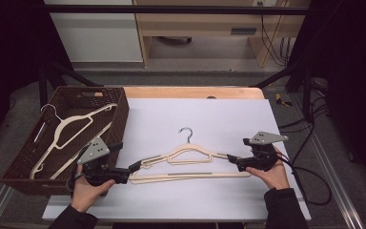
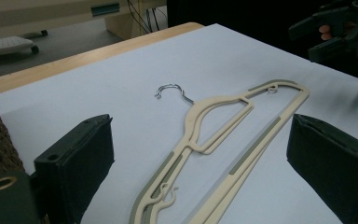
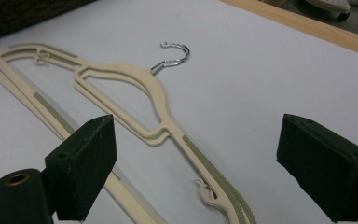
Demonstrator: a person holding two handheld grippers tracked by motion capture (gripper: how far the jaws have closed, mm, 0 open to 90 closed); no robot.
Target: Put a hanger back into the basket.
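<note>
At the far left we see a brown woven basket (image 1: 119, 119) that already holds a cream hanger (image 1: 71, 126) with its wire hook towards the back, so we judge that part of the sorting is done. Just beside the basket's near corner, our left gripper (image 1: 134, 167) has its jaws spread wide around the left end of a second cream hanger (image 1: 190, 157), nothing clamped. That hanger lies flat in the middle of the white desk (image 1: 195, 114), its metal hook (image 1: 187, 133) pointing away from us. At its right end our right gripper (image 1: 230, 158) is likewise spread apart, grasping nothing. What is left, as we read it, is to close on both ends and carry the hanger over the basket wall. The desk between hanger and basket is bare.
</note>
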